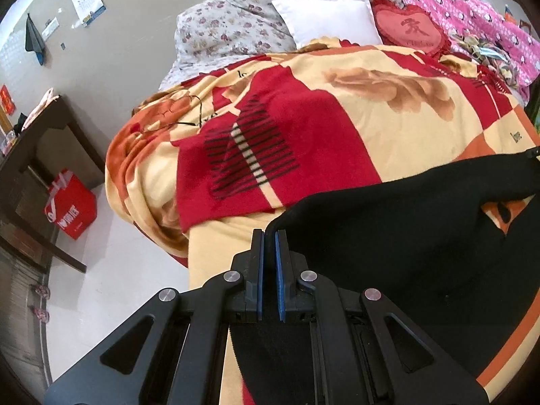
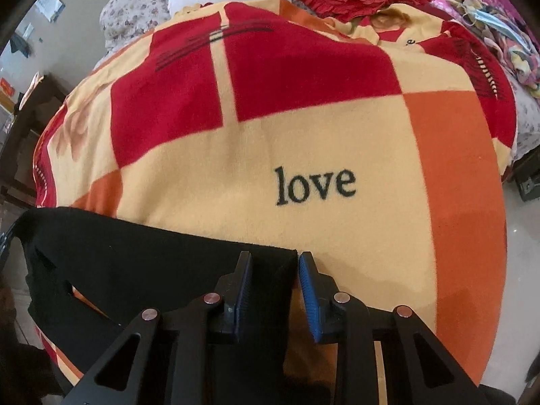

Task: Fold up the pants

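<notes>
Left wrist view: the left gripper has its blue-padded jaws drawn narrow, nipping a corner of the black fabric pants. The pants lie along the near edge of the red, cream and orange fleece blanket covering the bed.

Right wrist view: the right gripper stands wider apart, straddling the pants' other corner at the blanket's near edge, below the printed word "love".
</notes>
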`<state>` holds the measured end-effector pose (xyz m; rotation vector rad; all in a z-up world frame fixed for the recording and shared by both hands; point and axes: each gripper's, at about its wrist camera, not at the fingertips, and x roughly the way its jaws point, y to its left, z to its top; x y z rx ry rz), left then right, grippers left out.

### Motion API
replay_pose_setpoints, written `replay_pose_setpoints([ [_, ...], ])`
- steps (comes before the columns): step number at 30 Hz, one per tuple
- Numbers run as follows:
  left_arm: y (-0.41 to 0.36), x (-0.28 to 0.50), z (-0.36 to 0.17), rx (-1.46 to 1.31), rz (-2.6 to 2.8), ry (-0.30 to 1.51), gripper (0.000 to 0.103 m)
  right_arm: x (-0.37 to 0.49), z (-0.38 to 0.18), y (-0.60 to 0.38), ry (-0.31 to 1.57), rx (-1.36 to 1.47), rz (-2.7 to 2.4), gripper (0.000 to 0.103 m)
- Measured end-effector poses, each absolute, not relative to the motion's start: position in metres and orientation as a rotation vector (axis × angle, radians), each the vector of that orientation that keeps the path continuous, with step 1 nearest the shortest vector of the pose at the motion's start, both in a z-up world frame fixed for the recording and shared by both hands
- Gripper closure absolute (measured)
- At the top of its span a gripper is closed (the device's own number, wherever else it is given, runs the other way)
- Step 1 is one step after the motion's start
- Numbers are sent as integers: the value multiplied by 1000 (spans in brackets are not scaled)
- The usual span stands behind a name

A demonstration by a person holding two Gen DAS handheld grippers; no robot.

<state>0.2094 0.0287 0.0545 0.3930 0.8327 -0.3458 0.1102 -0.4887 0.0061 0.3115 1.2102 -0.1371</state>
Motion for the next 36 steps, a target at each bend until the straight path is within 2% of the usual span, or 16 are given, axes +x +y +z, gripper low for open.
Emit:
replay_pose_setpoints([
  [1, 28, 210, 53, 397, -345, 834, 98, 112, 8, -485, 1200, 308, -134, 80],
  [2, 28, 210, 51, 401, -340, 834, 98, 112, 8, -485, 1193, 303, -130, 94],
  [3, 28, 211, 50, 402, -334, 839, 98, 112, 8, -482, 1197, 293, -120, 96],
  [8, 34, 212, 50, 387, -348, 845, 98, 113, 27, -470, 1132, 192, -135, 97],
  [16, 45, 222, 67, 356, -283, 782, 98, 113, 84, -462, 883, 111, -185, 98],
  [29, 57, 165, 75, 377, -324, 704, 98, 37, 81, -434, 833, -12, -117, 98],
  [36, 77, 126, 68, 392, -374, 752, 98, -10, 89, -418, 903, -103, -49, 98],
])
